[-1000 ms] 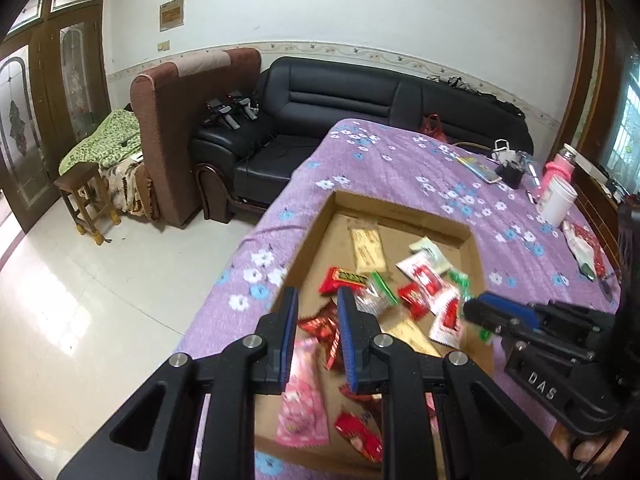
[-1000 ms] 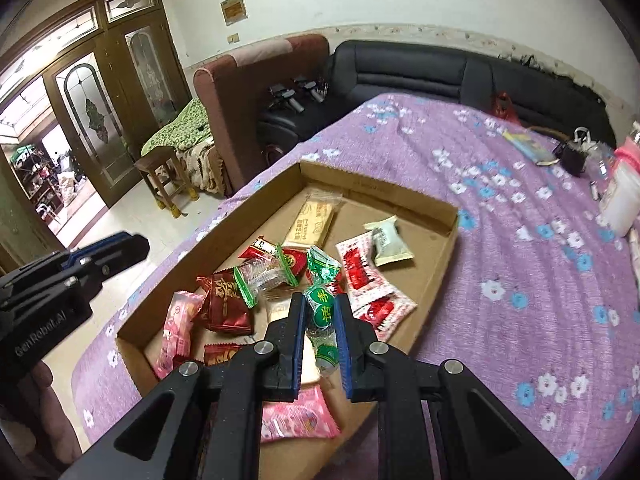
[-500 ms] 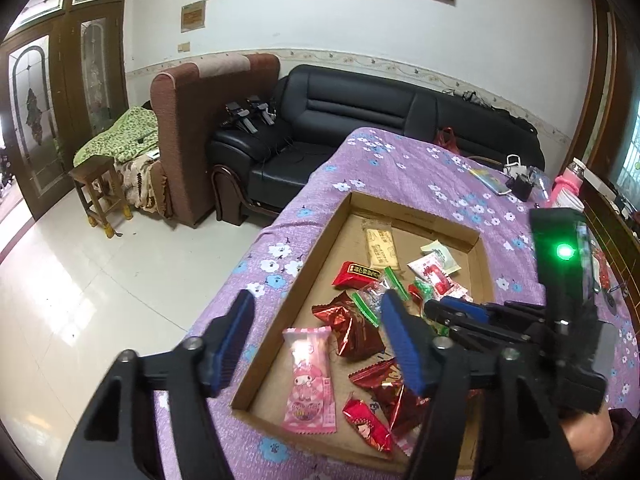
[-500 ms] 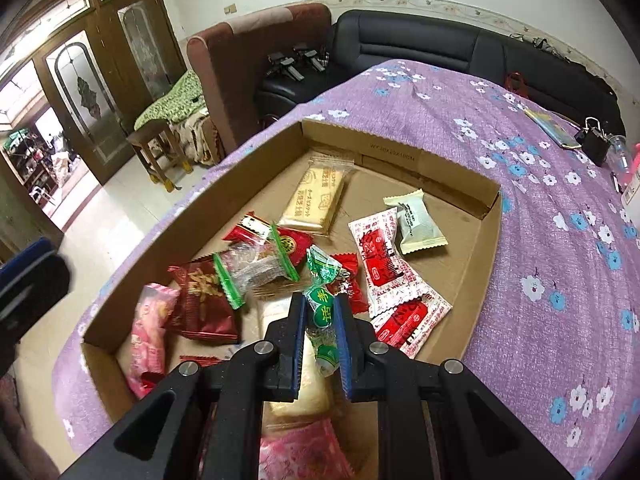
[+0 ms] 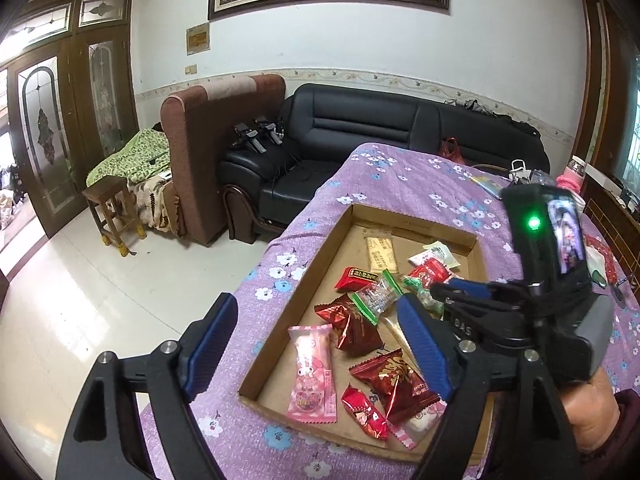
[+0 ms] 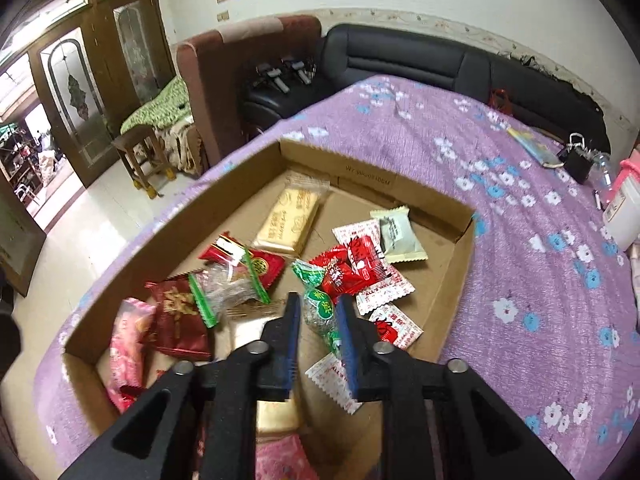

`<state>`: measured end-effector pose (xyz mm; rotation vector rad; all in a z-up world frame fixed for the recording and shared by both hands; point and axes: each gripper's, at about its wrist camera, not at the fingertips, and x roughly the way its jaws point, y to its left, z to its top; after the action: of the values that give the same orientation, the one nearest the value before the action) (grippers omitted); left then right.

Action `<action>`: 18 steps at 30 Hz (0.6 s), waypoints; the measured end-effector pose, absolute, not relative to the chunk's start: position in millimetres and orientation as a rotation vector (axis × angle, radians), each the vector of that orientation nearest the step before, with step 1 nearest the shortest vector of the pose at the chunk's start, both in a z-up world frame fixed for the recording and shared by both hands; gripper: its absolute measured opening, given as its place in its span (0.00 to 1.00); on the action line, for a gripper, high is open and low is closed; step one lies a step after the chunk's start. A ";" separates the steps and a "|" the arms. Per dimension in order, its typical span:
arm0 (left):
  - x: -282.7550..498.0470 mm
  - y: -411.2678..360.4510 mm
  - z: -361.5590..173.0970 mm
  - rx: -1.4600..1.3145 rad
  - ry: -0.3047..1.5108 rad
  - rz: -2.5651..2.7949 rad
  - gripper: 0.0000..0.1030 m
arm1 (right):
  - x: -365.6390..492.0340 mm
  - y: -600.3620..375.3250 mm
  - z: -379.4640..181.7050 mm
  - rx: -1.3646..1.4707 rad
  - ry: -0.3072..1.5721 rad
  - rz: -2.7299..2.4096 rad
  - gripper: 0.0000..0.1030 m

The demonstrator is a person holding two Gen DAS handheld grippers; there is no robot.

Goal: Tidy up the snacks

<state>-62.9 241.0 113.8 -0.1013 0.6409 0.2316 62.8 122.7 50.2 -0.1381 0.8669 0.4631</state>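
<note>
Right tool (image 6: 318, 322) opening, jaws either side of green candy (image 6: 320, 312) over the box (image 6: 460, 256); candy's long axis 12-to-6. Left tool (image 5: 316, 350) opening, empty, pink pack (image 5: 311, 374) at 6.

The left gripper (image 5: 316, 340), its jaws opening and empty, hangs above the pink snack packet (image 5: 310, 372) in the cardboard tray (image 5: 316, 240).
</note>
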 end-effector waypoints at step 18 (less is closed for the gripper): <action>-122.3 214.8 142.8 -0.060 0.495 0.357 0.97 | -50.7 59.2 94.7 -0.090 0.650 0.456 0.58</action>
<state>-122.3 214.8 142.8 -0.0603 0.4949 0.3571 -50.7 59.2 94.7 -0.0900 0.6498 0.4564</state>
